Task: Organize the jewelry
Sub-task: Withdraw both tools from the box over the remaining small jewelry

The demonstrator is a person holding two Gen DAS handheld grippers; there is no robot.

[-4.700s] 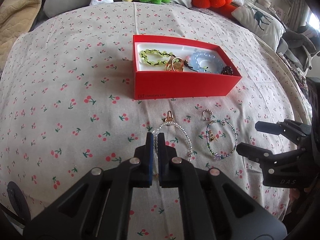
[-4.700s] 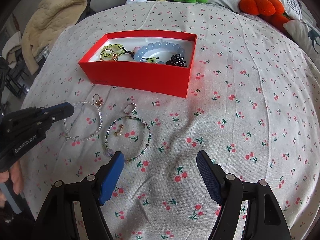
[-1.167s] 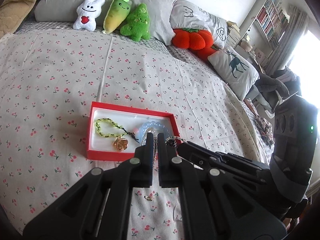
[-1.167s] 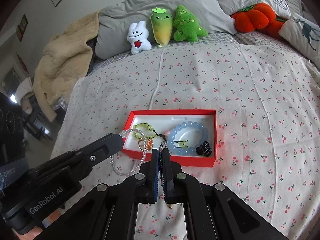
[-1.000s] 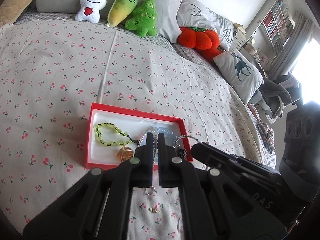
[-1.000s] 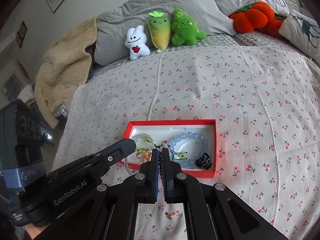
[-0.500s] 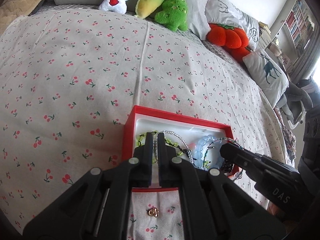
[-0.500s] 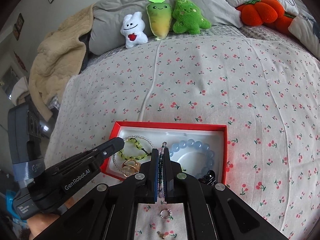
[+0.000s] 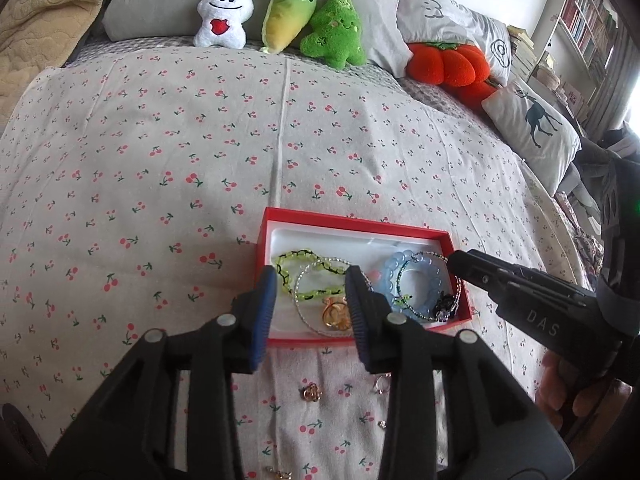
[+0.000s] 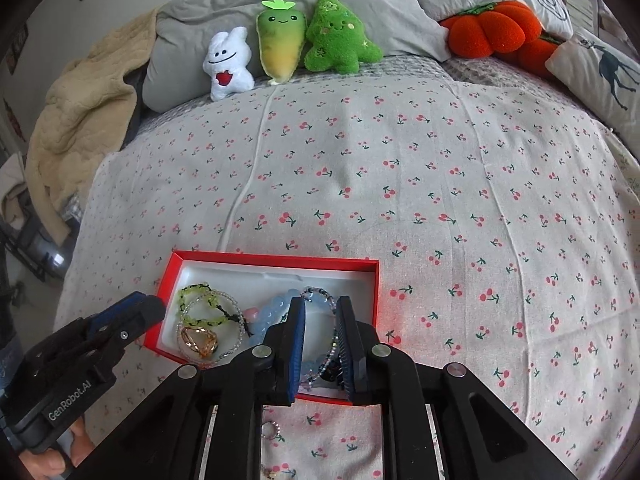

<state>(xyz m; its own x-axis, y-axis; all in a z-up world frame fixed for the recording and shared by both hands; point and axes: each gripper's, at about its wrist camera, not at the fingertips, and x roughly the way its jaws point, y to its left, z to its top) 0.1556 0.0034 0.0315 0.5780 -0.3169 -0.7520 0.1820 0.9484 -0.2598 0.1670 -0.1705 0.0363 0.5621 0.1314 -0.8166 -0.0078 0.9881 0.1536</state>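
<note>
1. The red box (image 9: 362,338) sits on the cherry-print bedspread (image 9: 160,152), with white lining and several pieces of jewelry inside.
2. In its left half lie a green beaded bracelet (image 9: 294,270), a clear beaded bracelet (image 9: 306,318) overlapping it, and a gold ring piece (image 9: 334,314).
3. In its right half lie a pale blue bead bracelet (image 9: 430,284), a thin dark beaded bracelet (image 9: 440,258) draped over it, and a small black item (image 9: 444,304).
4. The left tool (image 9: 310,308) hovers over the box's left half with its jaws parted and holds nothing.
5. The right tool (image 10: 320,340) hangs over the box's right half, jaws a little apart, with nothing clamped between them.
6. On the bedspread just in front of the box lie a small gold charm (image 9: 311,392) and a silver ring (image 10: 271,429).
7. At the head of the bed sit a white plush (image 9: 224,14), a carrot plush (image 9: 288,16), a green plush (image 9: 334,30) and an orange pumpkin cushion (image 9: 448,64).
</note>
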